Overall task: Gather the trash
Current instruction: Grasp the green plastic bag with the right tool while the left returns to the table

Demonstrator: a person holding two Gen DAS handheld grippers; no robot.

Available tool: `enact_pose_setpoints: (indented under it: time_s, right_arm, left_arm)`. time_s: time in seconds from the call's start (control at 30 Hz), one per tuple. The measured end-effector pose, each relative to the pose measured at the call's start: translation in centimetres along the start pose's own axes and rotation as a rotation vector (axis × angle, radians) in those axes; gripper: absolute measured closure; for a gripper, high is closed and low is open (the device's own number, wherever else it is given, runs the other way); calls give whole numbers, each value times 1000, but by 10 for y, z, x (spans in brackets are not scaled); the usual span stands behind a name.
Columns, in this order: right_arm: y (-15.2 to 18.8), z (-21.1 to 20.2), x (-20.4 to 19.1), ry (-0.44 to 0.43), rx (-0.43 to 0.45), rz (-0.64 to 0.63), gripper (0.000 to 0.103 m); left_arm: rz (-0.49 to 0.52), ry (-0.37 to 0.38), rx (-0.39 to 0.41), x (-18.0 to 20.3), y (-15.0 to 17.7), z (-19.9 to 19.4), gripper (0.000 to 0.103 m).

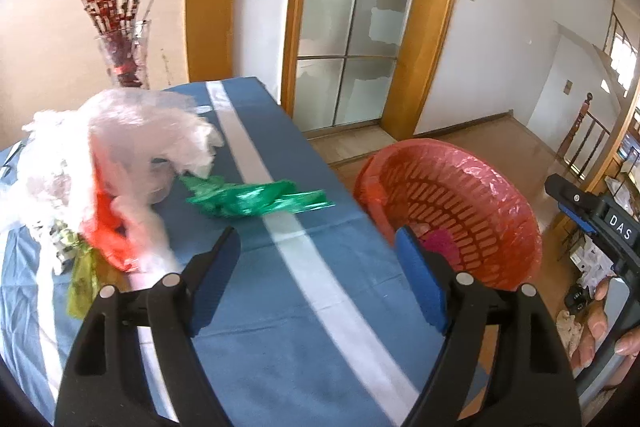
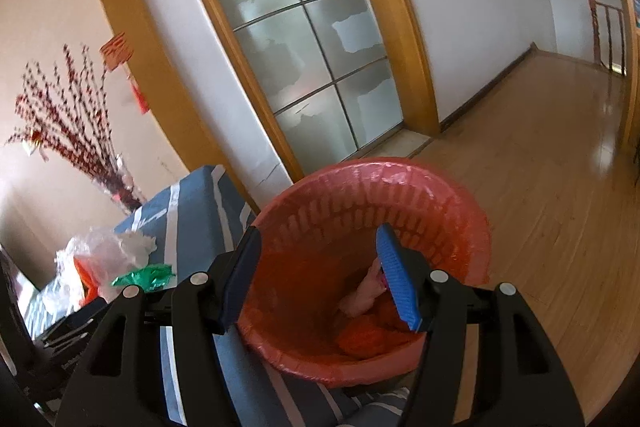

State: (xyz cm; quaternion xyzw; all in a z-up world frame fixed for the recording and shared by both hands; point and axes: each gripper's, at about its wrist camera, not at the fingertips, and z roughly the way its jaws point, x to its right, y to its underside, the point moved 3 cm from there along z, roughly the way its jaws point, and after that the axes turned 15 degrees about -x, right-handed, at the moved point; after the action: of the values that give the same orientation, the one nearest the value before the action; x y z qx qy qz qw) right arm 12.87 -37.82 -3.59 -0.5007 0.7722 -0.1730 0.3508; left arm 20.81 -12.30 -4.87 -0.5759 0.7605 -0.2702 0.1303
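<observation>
While both my grippers stand empty, I take stock between one drop and the next pick.

Item: left gripper (image 1: 316, 239). Jaws spread wide, nothing between the blue ribbed pads; poised over the table (image 1: 280, 327), pointing toward the remaining litter.

Item: right gripper (image 2: 318, 267). Jaws partly open, holding nothing; hanging over the mouth of the bin (image 2: 460, 223), with trash lying loose at the bottom beneath it.

Item: bin. Round, red slotted plastic, lined with a thin pinkish bag folded over the rim; it stands on the floor touching the table's edge. Contents: crumpled pink and orange scraps, soft and shapeless.

Item: green wrapper (image 1: 256, 199). Shiny foil-like film, twisted long and flat, lying on the cloth nearest my left jaws.

Item: clear plastic bags (image 1: 120, 143). Thin, cloudy, puffed and crinkled; heaped at the table's far left over a red-orange scrap (image 1: 108, 227) and a yellow-green wrapper (image 1: 82, 283).

Item: table. Covered in blue cloth with pale stripes, smooth and flat.

Judgement: part of the trash is binned; the table pile remains. Next move, I reckon, falls to the left gripper: reach forward to the green wrapper, close low on the film so it cannot slip, then carry it right to the bin.
</observation>
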Motion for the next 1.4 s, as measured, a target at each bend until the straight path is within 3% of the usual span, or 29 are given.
enact_pose_setpoints:
  time_s: [0.17,0.43,0.7,1.0,1.4]
  right_arm:
    - [5,4,-27,3,-17,-81,43]
    - [16,23,-78,-61,-80,-184,38]
    - [27,50,-142,-124,-147,-293,38]
    - [33,95,-211,-118,-200,-415,38]
    - [57,154,-236,11,-358,-499,41]
  left_arm:
    - [-33,-39,27,-25,10,-14,21]
    - [-86,-152,79,-85,31,-43,16]
    - [-201,-249,104,-155,52,-68,15]
    - [-292,-258,100,-209,69,-79,15]
    - [-327,-228,97,-236,79,-80,15]
